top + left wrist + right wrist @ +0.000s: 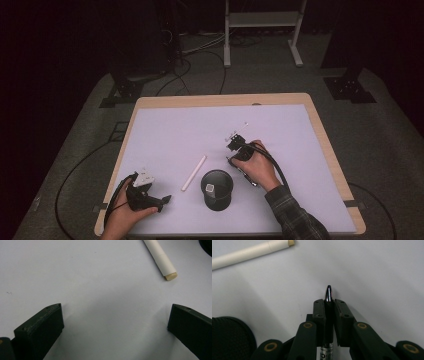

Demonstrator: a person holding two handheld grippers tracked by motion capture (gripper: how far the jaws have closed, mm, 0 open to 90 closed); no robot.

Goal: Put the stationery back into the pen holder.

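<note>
The right gripper point(329, 305) pinches a pen point(328, 293) lengthwise between its jaws, metal tip pointing straight ahead past them over the worktop point(374, 272). The left gripper point(115, 320) is spread, a white marker point(160, 257) lying ahead.

Black claw point(329, 305) with brass-ringed pivots and trailing black cable; dark plaid sleeve point(295, 214) on the right arm.

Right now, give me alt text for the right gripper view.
The right gripper has its black jaws shut on a pen, whose silver tip pokes out above a white table. A white marker lies upper left; a black mesh cup sits lower left.
</note>
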